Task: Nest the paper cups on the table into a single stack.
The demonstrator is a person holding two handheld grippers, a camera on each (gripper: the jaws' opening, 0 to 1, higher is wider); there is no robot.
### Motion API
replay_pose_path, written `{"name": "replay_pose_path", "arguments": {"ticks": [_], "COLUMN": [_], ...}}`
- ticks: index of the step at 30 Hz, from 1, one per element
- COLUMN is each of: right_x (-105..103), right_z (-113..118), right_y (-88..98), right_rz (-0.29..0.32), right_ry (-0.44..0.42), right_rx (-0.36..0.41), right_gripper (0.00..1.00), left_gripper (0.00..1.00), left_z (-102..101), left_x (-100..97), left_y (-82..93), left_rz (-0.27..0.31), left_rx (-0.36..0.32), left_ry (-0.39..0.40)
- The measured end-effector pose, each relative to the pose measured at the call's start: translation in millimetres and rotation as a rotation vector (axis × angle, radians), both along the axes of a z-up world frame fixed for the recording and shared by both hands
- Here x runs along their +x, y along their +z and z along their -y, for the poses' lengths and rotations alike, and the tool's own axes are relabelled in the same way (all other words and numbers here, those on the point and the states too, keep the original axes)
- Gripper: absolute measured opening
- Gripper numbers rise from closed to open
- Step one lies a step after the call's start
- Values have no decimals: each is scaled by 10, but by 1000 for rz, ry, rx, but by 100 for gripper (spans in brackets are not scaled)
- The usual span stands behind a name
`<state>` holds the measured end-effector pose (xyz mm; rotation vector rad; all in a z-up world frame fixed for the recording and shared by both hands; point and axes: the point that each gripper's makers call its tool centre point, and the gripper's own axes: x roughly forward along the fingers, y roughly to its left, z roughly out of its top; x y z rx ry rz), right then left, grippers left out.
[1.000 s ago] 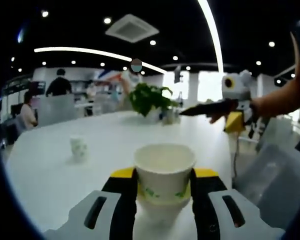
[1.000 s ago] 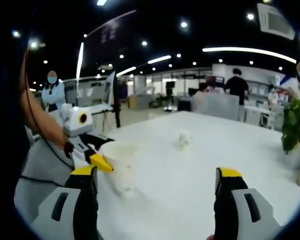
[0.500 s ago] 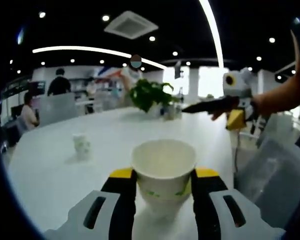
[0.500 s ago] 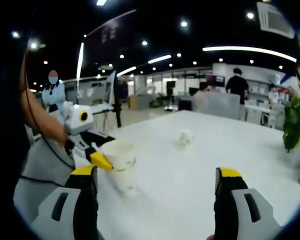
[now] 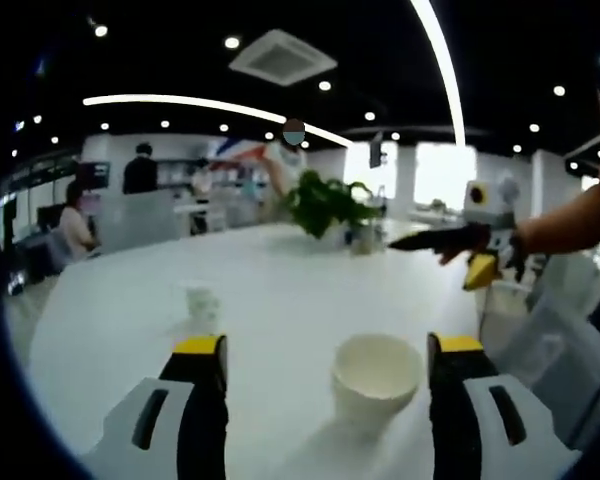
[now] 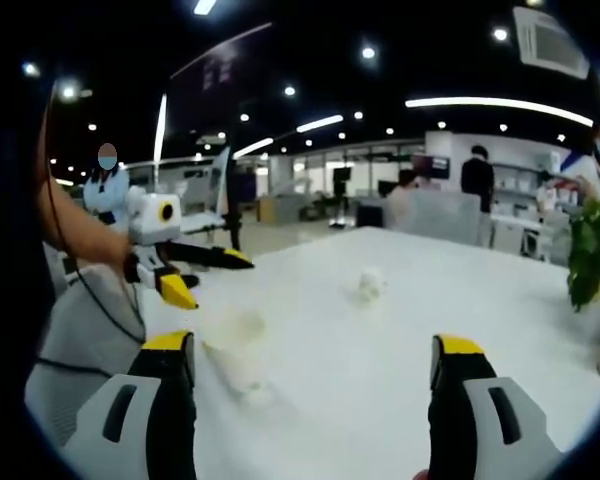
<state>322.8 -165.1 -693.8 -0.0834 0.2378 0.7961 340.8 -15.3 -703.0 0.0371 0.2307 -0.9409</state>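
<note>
Left gripper (image 5: 325, 360) jaws are spread around an upright white cup (image 5: 376, 377) at lower centre; right gripper (image 6: 312, 360) jaws are spread too.

potted plant (image 5: 325, 203) on table | seated person (image 5: 74, 218) | ceiling vent (image 5: 282, 57)

Two low, close views look across the white table (image 5: 280, 290) from opposite sides, both taking in the near cup (image 5: 376, 378).

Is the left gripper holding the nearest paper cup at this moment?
No, the left gripper is open, and the nearest paper cup stands free on the table between its spread jaws.
</note>
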Motion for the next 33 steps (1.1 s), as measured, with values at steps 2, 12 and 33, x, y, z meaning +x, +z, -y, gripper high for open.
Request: {"name": "replay_pose_path", "arguments": {"ticks": [2, 12, 33], "right_x": [22, 150, 317], "right_z": [2, 75, 177], "right_y": [24, 15, -141], "right_rz": [6, 18, 15], "right_ry": [0, -21, -45], "right_rx": [0, -2, -26], "right_gripper": [96, 96, 100], "left_gripper": [86, 91, 98], "left_z": [-109, -722, -1312], "left_x": [54, 215, -2], "left_y": [16, 82, -232], "left_rz": [-1, 4, -65], "left_rx": [11, 28, 87], "left_ry": [19, 150, 242]}}
